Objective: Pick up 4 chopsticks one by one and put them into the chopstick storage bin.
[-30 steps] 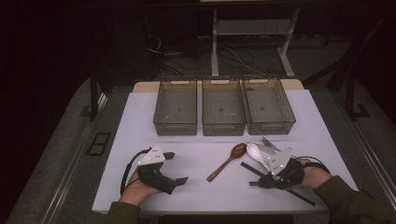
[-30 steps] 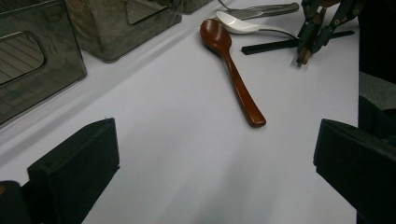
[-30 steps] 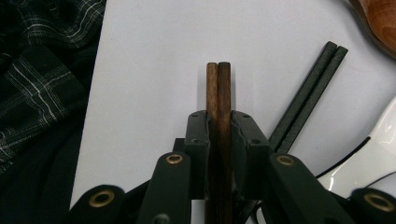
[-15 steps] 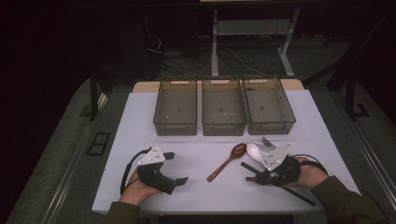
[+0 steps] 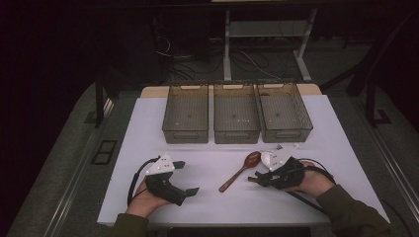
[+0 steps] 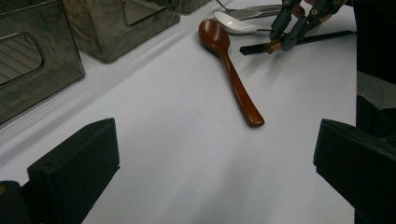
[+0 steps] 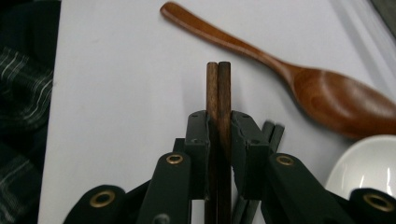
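In the right gripper view my right gripper is shut on a pair of brown wooden chopsticks, whose tips stick out ahead of the pads, just over the white table. A brown wooden spoon lies just beyond them. In the high view the right gripper sits at the front right, beside that spoon. My left gripper rests at the front left with its jaws wide apart and nothing between them. From the left gripper view the spoon lies ahead on the table.
Three empty smoky plastic bins stand side by side at the back of the white table top. A white spoon, a fork and dark chopsticks lie by the right gripper.
My right gripper has shifted a little to the left, toward the wooden spoon, with the chopsticks in it. The left gripper has stayed put.
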The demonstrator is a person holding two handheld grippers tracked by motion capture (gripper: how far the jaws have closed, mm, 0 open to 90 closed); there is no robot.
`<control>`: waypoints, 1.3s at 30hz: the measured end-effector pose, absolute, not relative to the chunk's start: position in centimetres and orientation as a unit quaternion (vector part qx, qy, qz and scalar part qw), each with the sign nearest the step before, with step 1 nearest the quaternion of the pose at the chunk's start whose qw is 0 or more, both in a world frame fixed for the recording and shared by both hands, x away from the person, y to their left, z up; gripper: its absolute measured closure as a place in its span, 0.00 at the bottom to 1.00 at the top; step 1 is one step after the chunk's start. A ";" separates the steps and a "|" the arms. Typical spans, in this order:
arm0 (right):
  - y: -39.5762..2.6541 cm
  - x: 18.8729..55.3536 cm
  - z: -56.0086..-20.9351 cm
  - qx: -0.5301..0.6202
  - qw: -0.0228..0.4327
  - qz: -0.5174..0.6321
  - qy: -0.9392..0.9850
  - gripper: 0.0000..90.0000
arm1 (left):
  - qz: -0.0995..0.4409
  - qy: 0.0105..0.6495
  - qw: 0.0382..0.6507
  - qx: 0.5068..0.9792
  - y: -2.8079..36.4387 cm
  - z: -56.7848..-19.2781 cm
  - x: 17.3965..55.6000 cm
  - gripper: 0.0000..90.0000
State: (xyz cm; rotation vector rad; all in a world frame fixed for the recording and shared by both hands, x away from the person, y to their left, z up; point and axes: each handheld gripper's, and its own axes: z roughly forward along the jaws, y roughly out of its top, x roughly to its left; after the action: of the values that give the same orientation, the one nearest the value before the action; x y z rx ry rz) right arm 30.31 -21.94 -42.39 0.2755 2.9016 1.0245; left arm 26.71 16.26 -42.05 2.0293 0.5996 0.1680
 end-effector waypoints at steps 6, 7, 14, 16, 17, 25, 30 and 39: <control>-19.7 30.8 -42.2 0.095 0.036 0.340 0.935 0.86 | 0.069 0.247 0.489 0.834 16.2 -42.1 26.7 0.00; -18.9 31.0 -42.2 0.096 0.037 0.341 0.935 0.86 | 0.068 0.246 0.489 0.834 16.2 -42.1 26.7 0.00; -16.1 31.1 -42.7 0.093 0.033 0.334 0.937 0.86 | 0.068 0.245 0.487 0.835 16.2 -42.0 26.7 0.00; -15.8 31.1 -42.8 0.092 0.033 0.333 0.938 0.86 | 0.068 0.244 0.487 0.836 16.3 -42.0 26.7 0.00; -15.4 31.0 -42.9 0.090 0.037 0.333 0.938 0.86 | 0.068 0.244 0.487 0.836 16.3 -42.0 26.7 0.00; -13.8 31.4 -42.8 0.089 0.040 0.342 0.935 0.86 | 0.068 0.244 0.488 0.835 16.2 -42.1 26.7 0.00; -12.7 31.9 -42.9 0.097 0.039 0.344 0.933 0.86 | 0.067 0.244 0.488 0.835 16.2 -42.1 26.7 0.00; -10.9 32.6 -43.3 0.107 0.035 0.344 0.932 0.85 | 0.067 0.243 0.487 0.836 16.3 -42.0 26.7 0.00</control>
State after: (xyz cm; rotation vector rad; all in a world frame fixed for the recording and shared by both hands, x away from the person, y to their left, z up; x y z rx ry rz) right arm 32.56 -10.88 -43.34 0.3292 2.8660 1.0564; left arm 26.68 16.25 -42.03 2.0340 0.5905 0.1626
